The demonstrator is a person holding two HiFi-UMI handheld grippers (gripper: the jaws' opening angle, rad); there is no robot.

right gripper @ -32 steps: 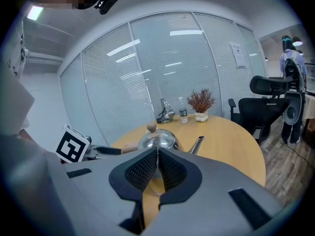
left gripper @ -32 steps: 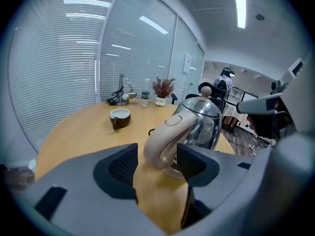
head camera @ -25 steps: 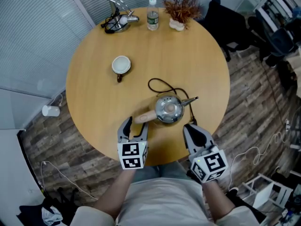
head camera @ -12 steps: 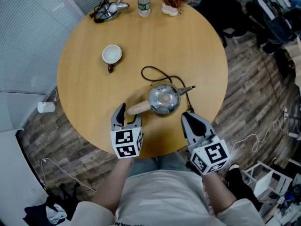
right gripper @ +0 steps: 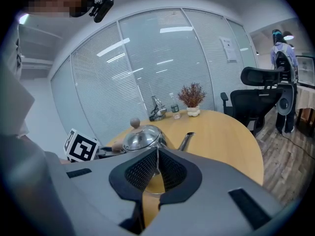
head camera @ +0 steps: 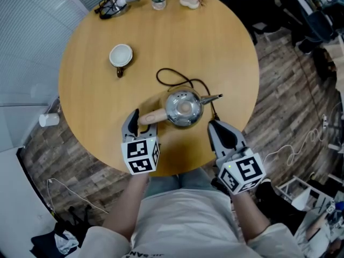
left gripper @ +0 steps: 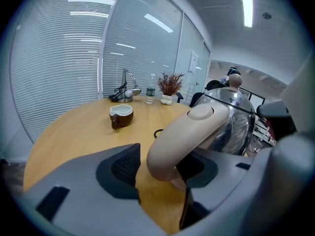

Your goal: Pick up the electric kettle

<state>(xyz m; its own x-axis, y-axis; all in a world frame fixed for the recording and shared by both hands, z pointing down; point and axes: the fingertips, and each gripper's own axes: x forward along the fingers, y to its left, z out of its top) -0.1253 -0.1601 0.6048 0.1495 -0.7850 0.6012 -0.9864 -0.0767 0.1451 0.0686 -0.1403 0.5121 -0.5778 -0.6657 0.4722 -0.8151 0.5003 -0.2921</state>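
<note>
Left gripper (head camera: 142, 127), jaws apart, is just being closed around the beige curved handle (head camera: 152, 116) of the shiny steel electric kettle (head camera: 183, 107), being borne by the round wooden table (head camera: 97, 101) just ahead.

Steel electric kettle (head camera: 183, 107) (beige handle) upright on table.

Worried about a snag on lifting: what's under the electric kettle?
Bare table shows around the electric kettle; a black cord loops out behind it. Any base or plug underneath is covered by its body.
</note>
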